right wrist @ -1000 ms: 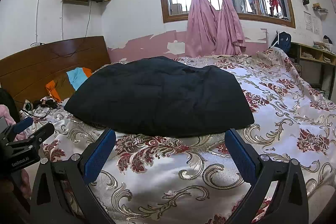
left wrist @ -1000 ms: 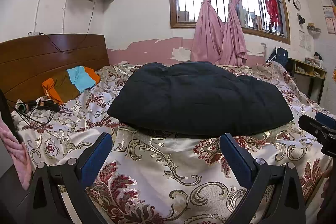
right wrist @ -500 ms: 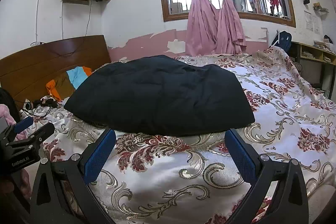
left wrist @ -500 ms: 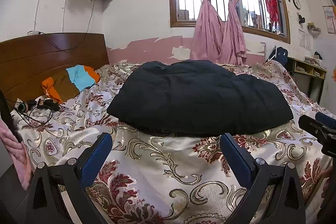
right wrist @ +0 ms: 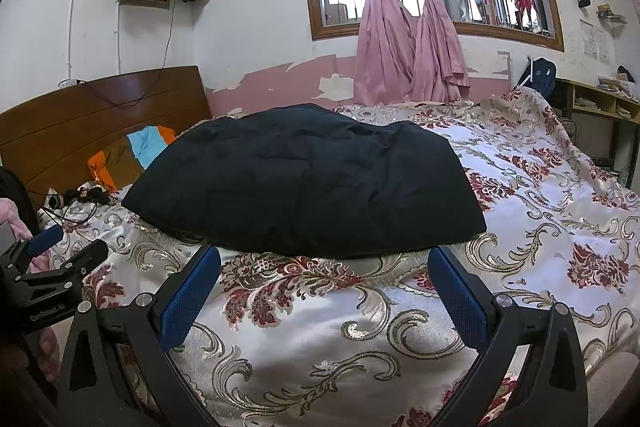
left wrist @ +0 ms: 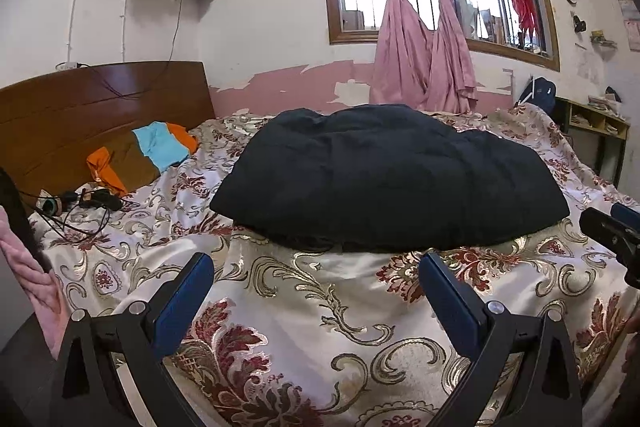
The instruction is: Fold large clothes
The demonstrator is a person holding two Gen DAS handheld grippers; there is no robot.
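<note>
Fingers wide on our left gripper (left wrist: 314, 291) and right gripper (right wrist: 324, 281), both empty, short of the puffy black padded garment (right wrist: 304, 187) on the floral satin bedspread (right wrist: 560, 211). We reckon the slick cover bunches into a bite, or thick padding slips free.

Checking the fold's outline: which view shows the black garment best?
The right wrist view: the black garment shows whole, its right corner plain. The left wrist view shows it too, its right end near the right gripper.
</note>
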